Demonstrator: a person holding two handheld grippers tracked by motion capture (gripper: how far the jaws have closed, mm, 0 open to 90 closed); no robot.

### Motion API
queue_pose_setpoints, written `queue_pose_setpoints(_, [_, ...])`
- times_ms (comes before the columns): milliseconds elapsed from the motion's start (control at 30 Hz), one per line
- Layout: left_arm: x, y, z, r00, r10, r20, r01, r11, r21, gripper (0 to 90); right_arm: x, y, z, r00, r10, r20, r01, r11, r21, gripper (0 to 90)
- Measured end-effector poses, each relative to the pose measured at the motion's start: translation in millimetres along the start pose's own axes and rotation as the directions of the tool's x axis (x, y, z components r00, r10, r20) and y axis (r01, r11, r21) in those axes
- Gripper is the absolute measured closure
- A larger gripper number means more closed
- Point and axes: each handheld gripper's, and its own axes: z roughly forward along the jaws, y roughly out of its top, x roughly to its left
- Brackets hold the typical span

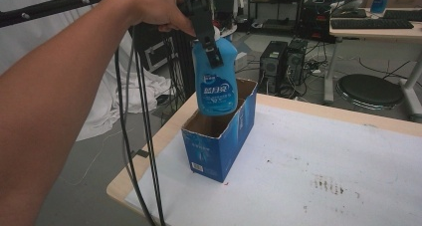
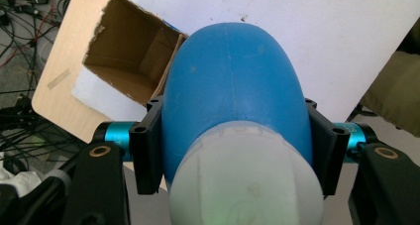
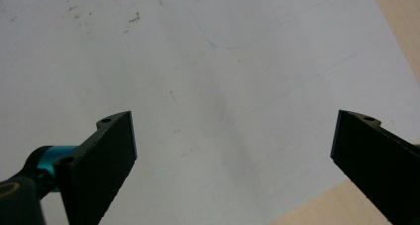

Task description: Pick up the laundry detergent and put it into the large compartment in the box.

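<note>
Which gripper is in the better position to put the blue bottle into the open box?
Left. The left gripper is shut on the blue bottle, holding it just above the open box. The right gripper stands open over the bare white table.

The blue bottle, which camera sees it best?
The high view: the blue bottle hangs whole, label showing, over the open box. The left gripper view shows its top from above, clamped in the left gripper. The right gripper view looks at the table.
</note>
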Motion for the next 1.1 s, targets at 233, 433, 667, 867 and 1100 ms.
queue_pose_setpoints(233, [3.5, -6.8, 27.8, 0.9999, 0.011, -0.001, -0.011, 0.9997, 0.023, 37.7, 1.2, -1.7, 1.0, 1.0000, -0.007, -0.002, 0.007, 1.000, 0.003, 2.9])
queue_pose_setpoints(433, [6.6, -13.7, 52.8, 0.9998, 0.018, 0.009, -0.019, 0.9986, 0.050, 37.7, 0.9, -3.8, 6.3, 1.0000, -0.004, -0.007, 0.005, 1.000, 0.018, 2.9])
queue_pose_setpoints(667, [8.4, -17.1, 81.3, 0.9993, 0.036, 0.011, -0.037, 0.9971, 0.067, 37.7, -0.6, -4.7, 11.8, 0.9999, 0.006, -0.014, -0.005, 1.000, 0.026, 2.9])
queue_pose_setpoints(867, [10.3, -22.3, 105.4, 0.9991, 0.037, 0.021, -0.038, 0.9971, 0.066, 37.7, -1.5, -4.7, 15.0, 0.9999, 0.003, -0.017, -0.002, 0.999, 0.033, 2.9])
queue_pose_setpoints(1100, [12.4, -32.1, 135.5, 0.9985, 0.018, 0.052, -0.022, 0.9970, 0.074, 37.6, -1.5, -5.0, 18.9, 0.9997, 0.005, -0.022, -0.004, 0.999, 0.037, 2.9])
